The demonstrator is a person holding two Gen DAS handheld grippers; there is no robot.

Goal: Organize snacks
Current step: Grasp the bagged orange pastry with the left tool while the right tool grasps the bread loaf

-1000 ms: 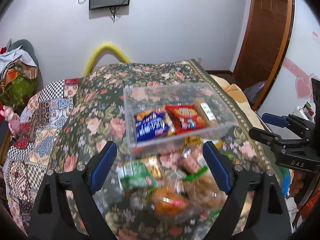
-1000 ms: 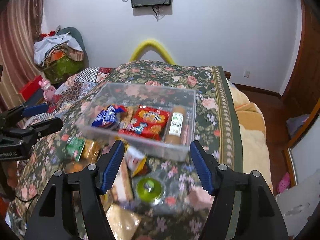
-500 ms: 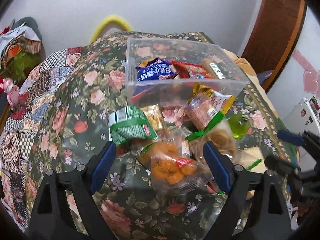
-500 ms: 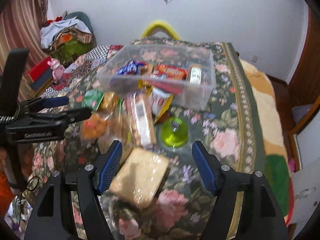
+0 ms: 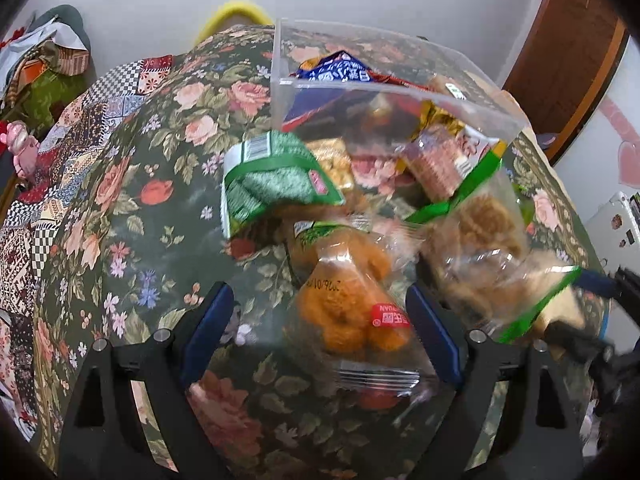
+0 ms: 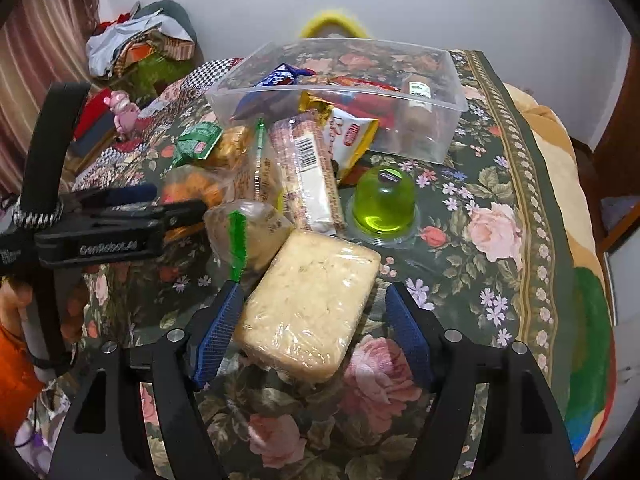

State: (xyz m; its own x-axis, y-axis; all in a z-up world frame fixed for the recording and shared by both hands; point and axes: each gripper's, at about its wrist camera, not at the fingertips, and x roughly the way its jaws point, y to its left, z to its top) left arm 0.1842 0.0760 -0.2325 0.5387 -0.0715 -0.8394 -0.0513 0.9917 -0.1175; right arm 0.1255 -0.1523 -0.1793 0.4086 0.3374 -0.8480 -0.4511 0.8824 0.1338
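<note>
Snacks lie heaped on the floral cloth [image 6: 500, 184] over the desk, just in front of a clear plastic bin [image 6: 436, 128] that already holds a blue packet [image 5: 340, 74], a red packet and a brown tube.

Left tongs [image 5: 320, 338] spread wide, released, straddling a clear bag of orange fried snacks [image 5: 348, 308]; pads not pressing it. Green packet [image 5: 272, 184] beyond, and a green-trimmed bag of brown pieces [image 5: 480, 232] to its right.

Right tongs [image 6: 316, 336] have just been opening and stand released around a pale wrapped block [image 6: 312, 300]; left pad close against its edge, right pad apart from it. Green jelly cup [image 6: 384, 204] just beyond the block, a long wafer pack [image 6: 310, 176] beside that.
</note>
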